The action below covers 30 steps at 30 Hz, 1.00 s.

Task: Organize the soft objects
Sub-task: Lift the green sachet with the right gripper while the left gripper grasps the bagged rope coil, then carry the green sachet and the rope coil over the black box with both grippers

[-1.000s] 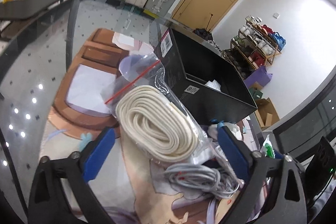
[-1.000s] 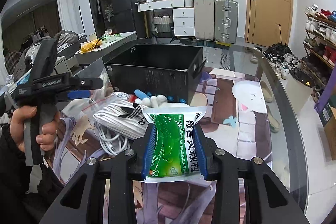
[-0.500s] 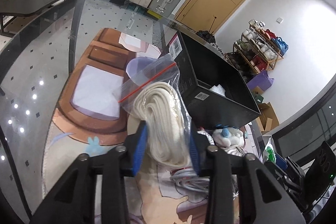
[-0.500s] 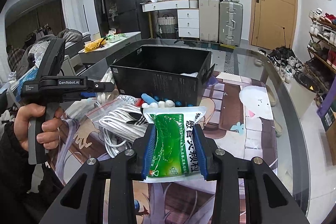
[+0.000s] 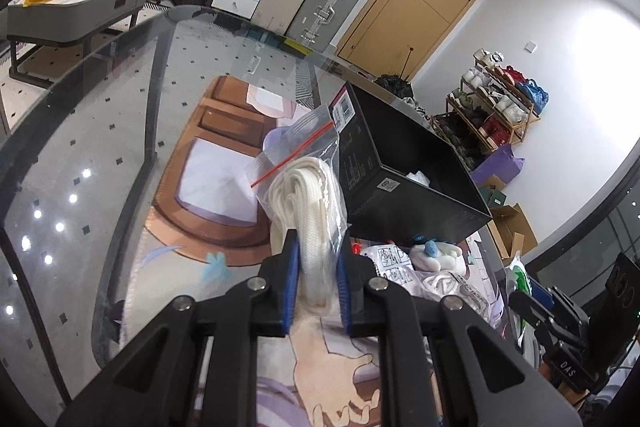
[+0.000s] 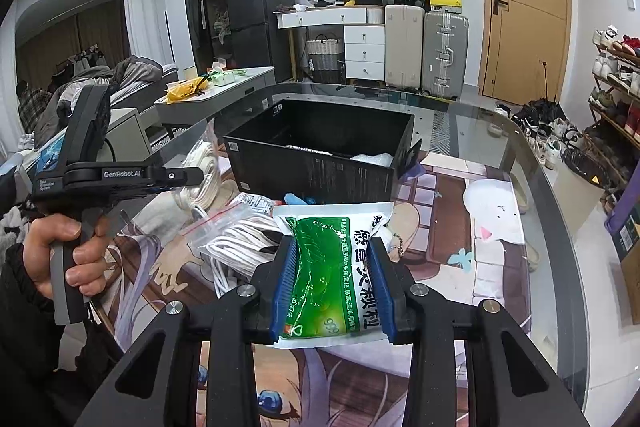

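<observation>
Tongs in my left hand (image 5: 318, 277) had just closed on the bagged white rope (image 5: 308, 203); right tongs (image 6: 332, 281) clamped the green pouch (image 6: 332, 267), both ready for the black box (image 6: 320, 151).

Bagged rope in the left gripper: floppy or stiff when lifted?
Probably floppy: the bagged rope bunches narrow between the left gripper fingers. Loose zip-bag film above the coil looks slippery, so it may shift. Likely light, being soft cord.

A clear zip bag of coiled cream rope (image 5: 310, 203) hangs upright beside the open black box (image 6: 320, 151), a green-and-white sachet (image 6: 332, 271) stands upright before it, and a bagged white cable (image 6: 240, 239) lies flat on the glass tabletop (image 6: 520, 147).
</observation>
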Available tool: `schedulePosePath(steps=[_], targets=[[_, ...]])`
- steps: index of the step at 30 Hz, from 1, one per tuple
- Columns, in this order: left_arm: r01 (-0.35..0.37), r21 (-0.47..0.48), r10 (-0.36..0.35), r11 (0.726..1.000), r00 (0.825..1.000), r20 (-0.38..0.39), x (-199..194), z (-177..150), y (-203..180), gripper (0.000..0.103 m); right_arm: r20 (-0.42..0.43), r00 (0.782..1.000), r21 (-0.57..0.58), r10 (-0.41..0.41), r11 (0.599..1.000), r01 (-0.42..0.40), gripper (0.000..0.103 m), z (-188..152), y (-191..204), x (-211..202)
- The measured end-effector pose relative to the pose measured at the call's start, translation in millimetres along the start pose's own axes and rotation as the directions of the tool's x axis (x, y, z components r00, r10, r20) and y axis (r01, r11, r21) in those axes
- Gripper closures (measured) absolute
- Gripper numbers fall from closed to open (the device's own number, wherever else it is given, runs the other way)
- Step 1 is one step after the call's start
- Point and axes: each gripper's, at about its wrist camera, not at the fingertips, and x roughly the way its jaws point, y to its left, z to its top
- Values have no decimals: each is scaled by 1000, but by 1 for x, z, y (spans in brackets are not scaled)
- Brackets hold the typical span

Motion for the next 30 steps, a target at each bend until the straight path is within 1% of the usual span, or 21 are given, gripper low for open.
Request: schedulePosePath(steps=[9, 18, 26, 30], targets=[[-33, 83, 28, 996, 998, 56, -16, 1, -19, 89, 26, 1000, -9, 4, 1000, -4, 67, 12, 3, -1], [-55, 170, 36, 984, 993, 116, -27, 16, -48, 89, 62, 998, 18, 6, 1000, -7, 67, 31, -4, 0], [-65, 233, 33, 970, 990, 136, -23, 30, -66, 89, 86, 996, 47, 21, 999, -25, 67, 47, -14, 6], [-50, 257, 17, 965, 991, 133, -20, 39, -76, 89, 97, 995, 70, 34, 997, -41, 67, 57, -21, 7]])
